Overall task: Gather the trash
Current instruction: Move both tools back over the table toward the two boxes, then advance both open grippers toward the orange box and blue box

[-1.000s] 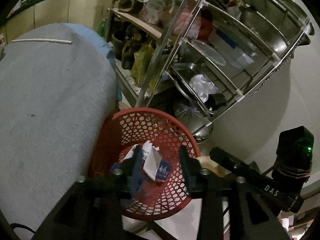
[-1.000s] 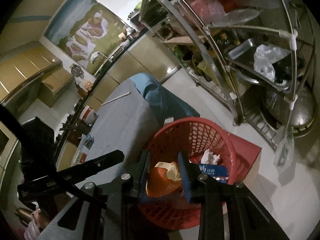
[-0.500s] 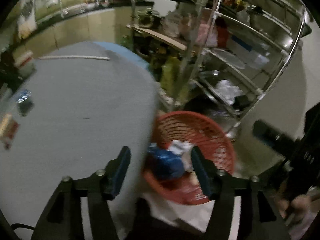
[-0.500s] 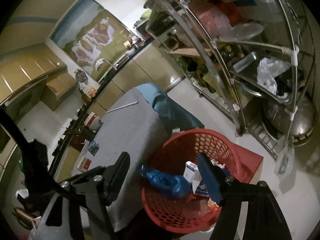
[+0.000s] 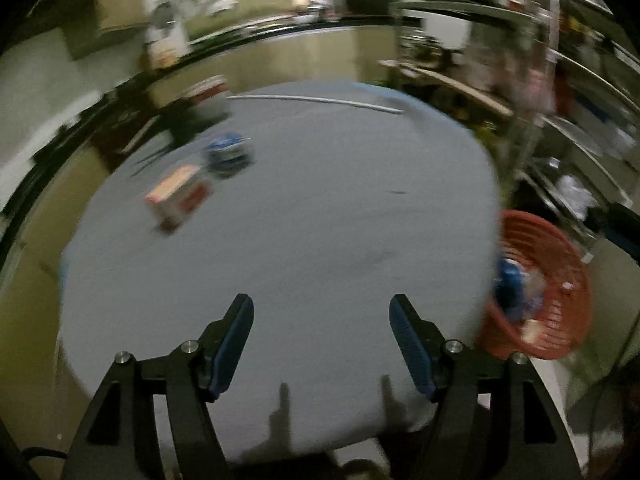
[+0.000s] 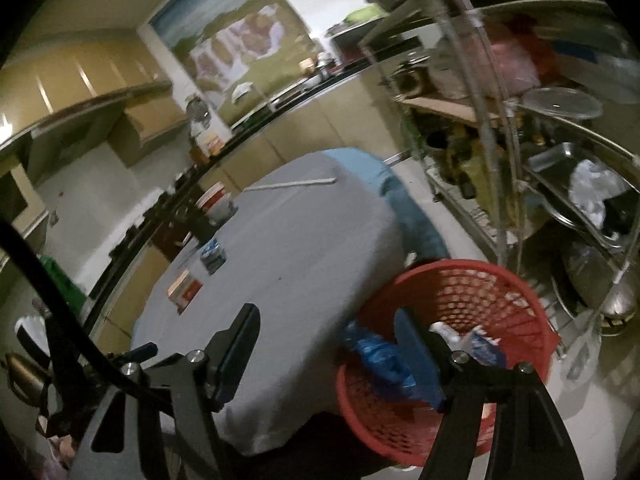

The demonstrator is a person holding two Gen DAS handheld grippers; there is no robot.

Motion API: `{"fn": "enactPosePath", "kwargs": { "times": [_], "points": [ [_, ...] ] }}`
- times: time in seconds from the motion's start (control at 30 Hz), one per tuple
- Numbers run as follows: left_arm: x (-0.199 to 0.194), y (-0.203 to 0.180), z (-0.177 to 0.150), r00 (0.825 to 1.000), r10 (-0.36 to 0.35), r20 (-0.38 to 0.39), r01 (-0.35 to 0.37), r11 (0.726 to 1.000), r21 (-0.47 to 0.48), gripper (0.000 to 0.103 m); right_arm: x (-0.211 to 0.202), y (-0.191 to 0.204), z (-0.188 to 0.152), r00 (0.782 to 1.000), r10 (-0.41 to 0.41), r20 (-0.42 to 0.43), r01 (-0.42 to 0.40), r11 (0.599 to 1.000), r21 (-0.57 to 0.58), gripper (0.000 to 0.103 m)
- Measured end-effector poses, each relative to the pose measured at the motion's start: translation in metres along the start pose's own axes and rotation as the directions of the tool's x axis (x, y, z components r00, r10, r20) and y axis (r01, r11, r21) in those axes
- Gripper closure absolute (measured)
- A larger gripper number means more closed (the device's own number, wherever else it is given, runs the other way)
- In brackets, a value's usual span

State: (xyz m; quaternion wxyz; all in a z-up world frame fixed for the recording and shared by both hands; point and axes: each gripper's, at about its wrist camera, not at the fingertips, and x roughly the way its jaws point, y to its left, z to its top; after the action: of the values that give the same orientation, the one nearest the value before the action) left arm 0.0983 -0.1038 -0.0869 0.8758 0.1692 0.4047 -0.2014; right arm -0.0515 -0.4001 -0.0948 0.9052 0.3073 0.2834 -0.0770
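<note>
Two pieces of trash, a red-and-white carton (image 5: 178, 196) and a blue wrapper (image 5: 228, 152), lie side by side on the grey table (image 5: 320, 220), apparently awaiting collection. Beside the table, the red basket (image 6: 472, 292) already holds discards. Left gripper (image 5: 321, 344), its jaws opening, and right gripper (image 6: 326, 350), spread, grasp nothing.

Basket (image 6: 460, 280) beside table (image 6: 304, 248), right; box (image 5: 176, 196), packet (image 5: 228, 152) on table's far-left.
</note>
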Motion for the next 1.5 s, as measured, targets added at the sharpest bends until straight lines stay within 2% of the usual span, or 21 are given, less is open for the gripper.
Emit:
{"fn": "enactPosePath", "kwargs": {
  "times": [0.1,0.2,0.33,0.57,1.03,1.5],
  "points": [
    [-0.001,0.032,-0.004,0.995,0.095,0.011,-0.094,0.995,-0.045,0.032,0.009,0.024,-0.004,1.0,0.012,-0.023,-0.013,0.999,-0.046,0.029],
    [-0.007,0.063,-0.007,0.982,0.185,0.026,-0.182,0.979,-0.087,0.032,0.014,0.045,-0.007,0.999,0.015,-0.035,-0.018,0.995,-0.098,0.029],
    [-0.013,0.089,-0.006,0.972,0.233,0.039,-0.226,0.965,-0.133,0.032,0.018,0.07,-0.012,0.999,0.017,-0.038,-0.023,0.987,-0.161,0.029],
    [-0.014,0.118,-0.013,0.968,0.248,0.034,-0.237,0.953,-0.186,0.031,0.029,0.1,-0.018,0.998,0.009,-0.067,-0.024,0.971,-0.236,0.029],
    [-0.01,0.155,-0.021,0.966,0.257,0.007,-0.248,0.937,-0.248,0.031,0.052,0.133,-0.021,0.992,0.016,-0.121,-0.05,0.958,-0.284,0.029],
    [-0.015,0.176,-0.025,0.961,0.277,0.0,-0.267,0.927,-0.265,0.031,0.086,0.188,-0.028,0.98,0.093,-0.176,-0.148,0.931,-0.335,0.029]
  ]
}}
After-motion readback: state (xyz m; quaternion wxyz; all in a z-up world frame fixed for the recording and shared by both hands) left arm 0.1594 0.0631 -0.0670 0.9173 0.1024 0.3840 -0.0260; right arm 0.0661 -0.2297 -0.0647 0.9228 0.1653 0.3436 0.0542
